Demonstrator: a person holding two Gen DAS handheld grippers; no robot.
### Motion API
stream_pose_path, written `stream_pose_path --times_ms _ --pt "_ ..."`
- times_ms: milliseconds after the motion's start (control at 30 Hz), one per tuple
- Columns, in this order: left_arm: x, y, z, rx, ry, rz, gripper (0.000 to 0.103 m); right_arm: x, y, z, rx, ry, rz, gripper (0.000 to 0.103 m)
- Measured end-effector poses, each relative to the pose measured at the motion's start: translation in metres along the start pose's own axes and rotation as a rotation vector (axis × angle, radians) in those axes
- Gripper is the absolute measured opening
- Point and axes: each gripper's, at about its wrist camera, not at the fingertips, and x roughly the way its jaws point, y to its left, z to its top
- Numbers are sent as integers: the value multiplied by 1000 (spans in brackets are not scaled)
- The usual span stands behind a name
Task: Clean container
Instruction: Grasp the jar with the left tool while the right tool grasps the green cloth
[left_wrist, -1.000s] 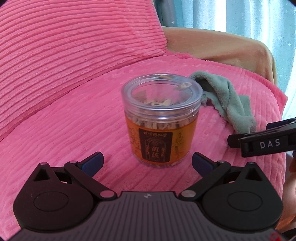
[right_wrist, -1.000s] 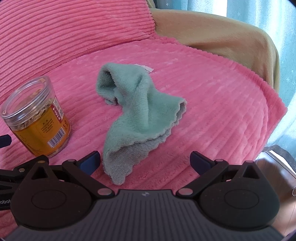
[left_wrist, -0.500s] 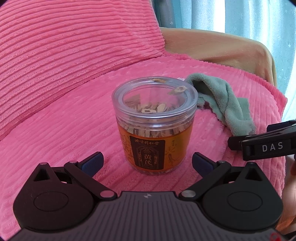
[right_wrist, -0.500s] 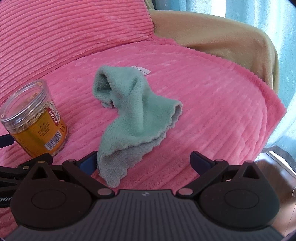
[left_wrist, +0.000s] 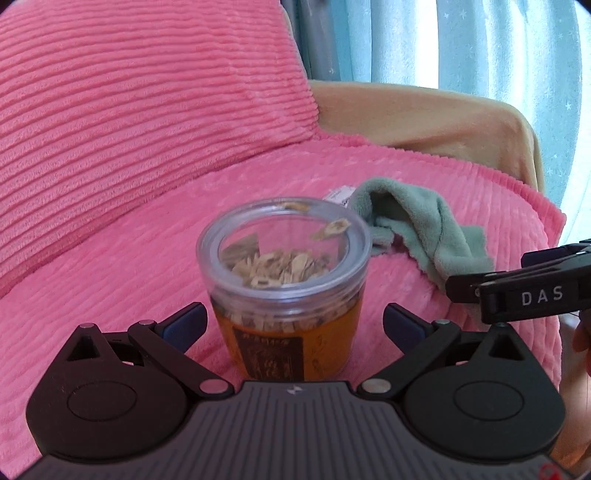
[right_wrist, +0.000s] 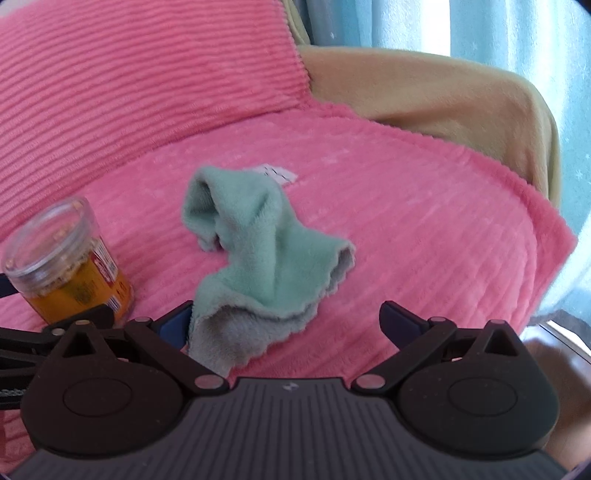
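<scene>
A clear plastic jar (left_wrist: 284, 291) with an orange label and dried slices inside stands upright on the pink cushion. My left gripper (left_wrist: 293, 326) is open, and the jar's lower body sits between its blue fingertips without touching them. A crumpled green cloth (left_wrist: 417, 225) lies behind and right of the jar. In the right wrist view the same cloth (right_wrist: 266, 254) lies just ahead of my right gripper (right_wrist: 288, 321), which is open; the cloth's near corner reaches its left fingertip (right_wrist: 175, 326). The jar (right_wrist: 66, 266) shows at far left.
A ribbed pink cushion (left_wrist: 147, 129) rises behind the pink seat cover (right_wrist: 424, 206). A tan armrest (right_wrist: 424, 92) borders the back right, with blue curtains (left_wrist: 461, 44) beyond. The seat's edge drops off at right. The right gripper's body (left_wrist: 528, 295) shows at the right of the left wrist view.
My left gripper has moved forward until the jar stands between its fingertips. My right gripper has closed in on the green cloth, whose near corner now reaches the left fingertip.
</scene>
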Motion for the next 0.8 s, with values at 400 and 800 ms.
stream_pose_path --times_ms 400,800 --pt "1 4 4 18 23 3 87 6 -2 14 -28 -74 17 95" --pt "11 7 10 81 14 -46 86 30 9 26 -107 -100 8 75"
